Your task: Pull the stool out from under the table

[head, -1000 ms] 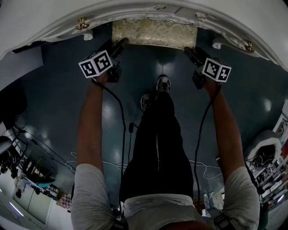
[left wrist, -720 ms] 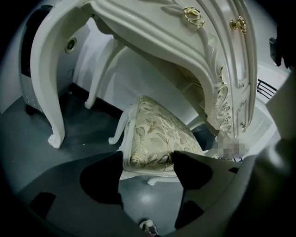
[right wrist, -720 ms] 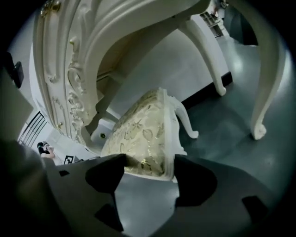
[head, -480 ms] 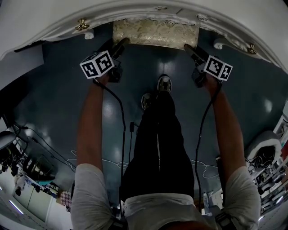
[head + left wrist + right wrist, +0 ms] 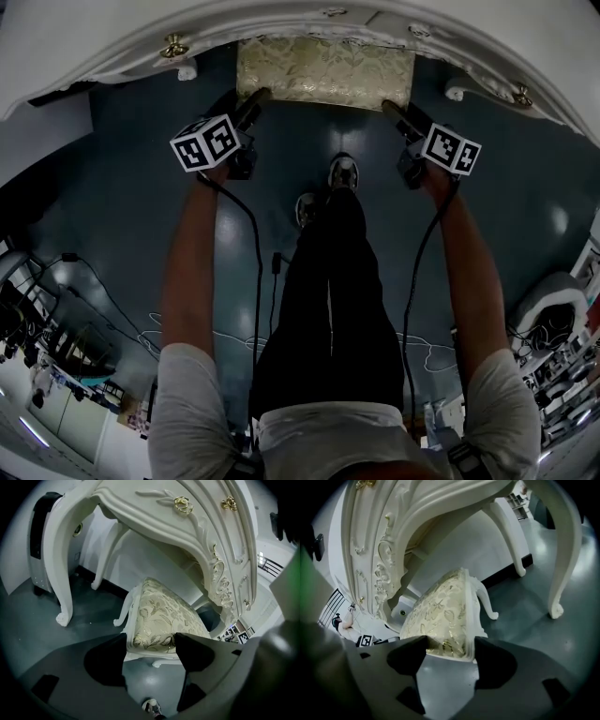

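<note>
The stool (image 5: 323, 70) stands tucked under the table (image 5: 103, 47). In the head view only the front of its gold-patterned seat shows past the white rim. The left gripper (image 5: 255, 97) reaches to the seat's front left corner and the right gripper (image 5: 391, 106) to its front right corner, both slanting down over the dark floor (image 5: 112, 216).

In the left gripper view the jaws stand apart with the seat's corner in the gap between them (the white side rail runs right along the left jaw's inner edge). No squeeze on it shows. The right gripper's jaws have just been opening and stand wide, the other corner between them, its rim close by the right jaw. The person's shoes (image 5: 339, 175) rest near the stool.
</note>
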### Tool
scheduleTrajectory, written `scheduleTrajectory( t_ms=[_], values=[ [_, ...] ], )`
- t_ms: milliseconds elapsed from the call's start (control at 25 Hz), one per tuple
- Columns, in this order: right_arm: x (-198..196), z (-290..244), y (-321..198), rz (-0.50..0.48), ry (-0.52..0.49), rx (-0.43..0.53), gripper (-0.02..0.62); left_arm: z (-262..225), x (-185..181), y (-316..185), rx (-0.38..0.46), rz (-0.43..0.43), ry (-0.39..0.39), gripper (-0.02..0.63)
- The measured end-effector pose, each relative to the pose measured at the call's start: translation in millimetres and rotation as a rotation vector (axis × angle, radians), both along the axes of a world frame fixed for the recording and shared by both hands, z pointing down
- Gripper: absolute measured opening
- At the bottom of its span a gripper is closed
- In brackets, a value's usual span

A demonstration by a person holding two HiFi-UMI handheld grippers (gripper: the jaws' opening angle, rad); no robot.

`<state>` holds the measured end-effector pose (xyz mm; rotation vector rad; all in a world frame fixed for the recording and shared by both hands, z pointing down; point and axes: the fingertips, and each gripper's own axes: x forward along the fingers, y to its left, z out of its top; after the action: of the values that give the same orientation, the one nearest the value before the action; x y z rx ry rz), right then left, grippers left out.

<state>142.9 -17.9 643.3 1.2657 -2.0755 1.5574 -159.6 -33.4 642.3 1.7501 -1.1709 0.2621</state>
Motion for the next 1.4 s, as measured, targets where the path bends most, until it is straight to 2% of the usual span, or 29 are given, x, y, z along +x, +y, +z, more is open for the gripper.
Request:
scheduleTrajectory(
  t_ms=[360,1000,1200,1400],
  values=[
    [4.6,-11.0,-15.8,-0.004,0.007,-0.006,0.328,-11.0,4.6,-16.2,-0.005,-0.002,-0.010,0.331],
    [7.6,-12.3,-13.2,0.021,0.024,0.001,0.328,-10.9,7.8,-15.2,-0.011,0.003,-0.006,0.331],
    [7.2,-10.0,-15.5,0.006,0.024,-0.002,0.328,-12.2,4.1,-15.2,-0.002,-0.021,-0.030,0.331],
    [5.1,-10.4,-13.7,-0.001,0.021,-0.020,0.328,-12.0,6.2,-13.5,-0.023,-0.004,-0.021,0.331]
  ],
)
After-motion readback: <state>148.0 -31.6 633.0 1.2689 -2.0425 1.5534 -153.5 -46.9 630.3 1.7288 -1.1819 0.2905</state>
